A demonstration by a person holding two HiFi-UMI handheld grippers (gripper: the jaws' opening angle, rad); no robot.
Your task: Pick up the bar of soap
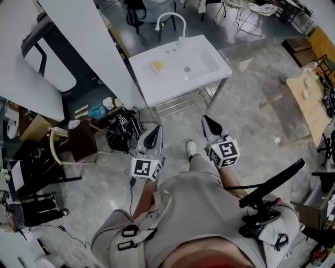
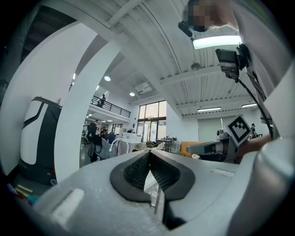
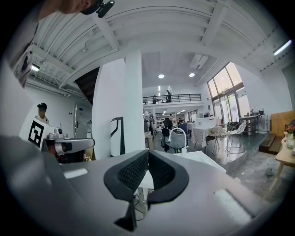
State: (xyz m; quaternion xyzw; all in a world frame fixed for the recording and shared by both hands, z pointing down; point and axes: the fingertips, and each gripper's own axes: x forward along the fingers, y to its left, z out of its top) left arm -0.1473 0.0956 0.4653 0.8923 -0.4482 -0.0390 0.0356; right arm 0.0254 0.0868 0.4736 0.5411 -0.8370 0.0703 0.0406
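Both claws were shut and empty: left claw (image 1: 153, 137), right claw (image 1: 211, 125). We saw the pale yellow rectangular soap bar (image 1: 157, 66) on the left ledge of the white sink (image 1: 157, 94), well ahead, left claw nearer.

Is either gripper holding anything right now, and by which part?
Nothing is held: left gripper and right gripper are both shut, empty. The bar of soap lies on the sink.

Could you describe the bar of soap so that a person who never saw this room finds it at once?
Ahead of the person, on the grey floor, stands a white sink with a curved white faucet. The bar of soap lies on the left part of its top, left of the drain. It is the only pale yellow thing on that white surface.
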